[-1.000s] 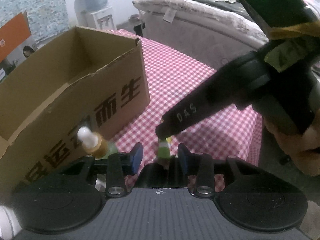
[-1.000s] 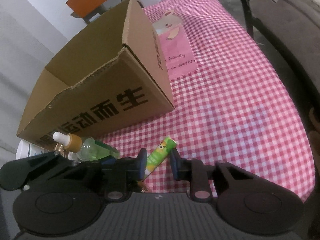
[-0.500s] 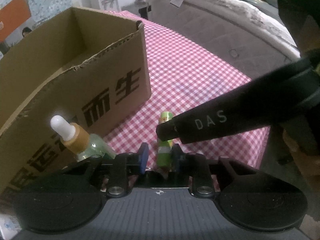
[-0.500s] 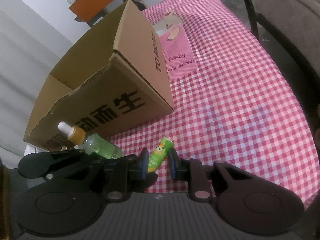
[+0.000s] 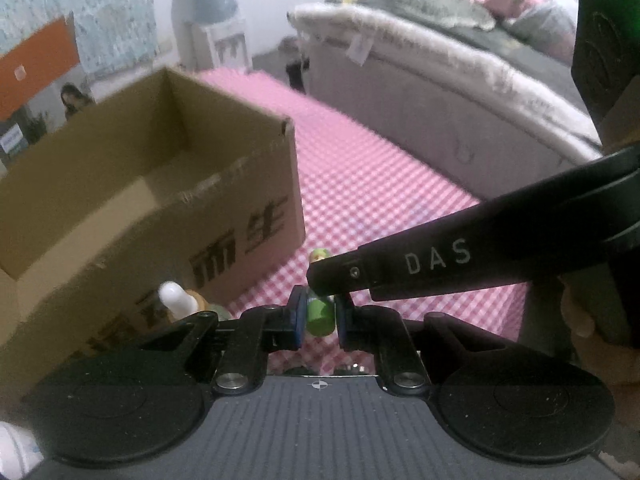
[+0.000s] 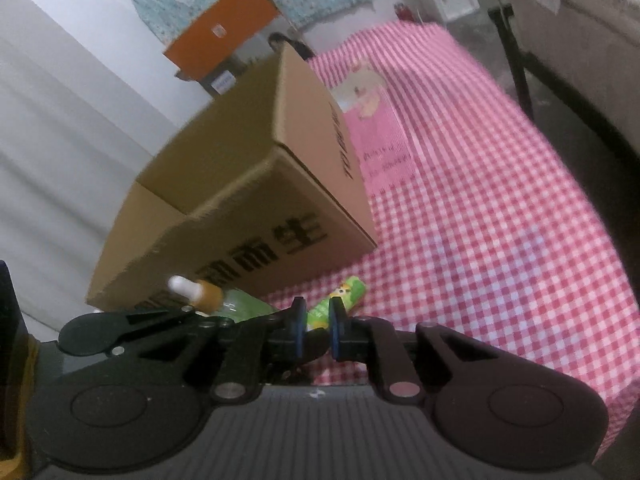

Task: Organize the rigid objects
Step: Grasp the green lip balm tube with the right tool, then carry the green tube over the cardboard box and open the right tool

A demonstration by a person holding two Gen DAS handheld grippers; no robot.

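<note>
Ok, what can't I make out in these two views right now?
- Cardboard box contents: in the left wrist view, its near wall hides most of the floor.
- Dropper bottle body: in both views, mostly behind the left gripper.
- Green tube label: blurred, and the fingers cover its lower part.
- White thing: cut off by the left wrist view's bottom-left corner.

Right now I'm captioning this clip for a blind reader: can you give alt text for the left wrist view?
The left gripper is shut on a small green tube, with the right gripper's black finger reaching in over it. To the left stand an open cardboard box and a dropper bottle, all above a pink checked tablecloth.
</note>
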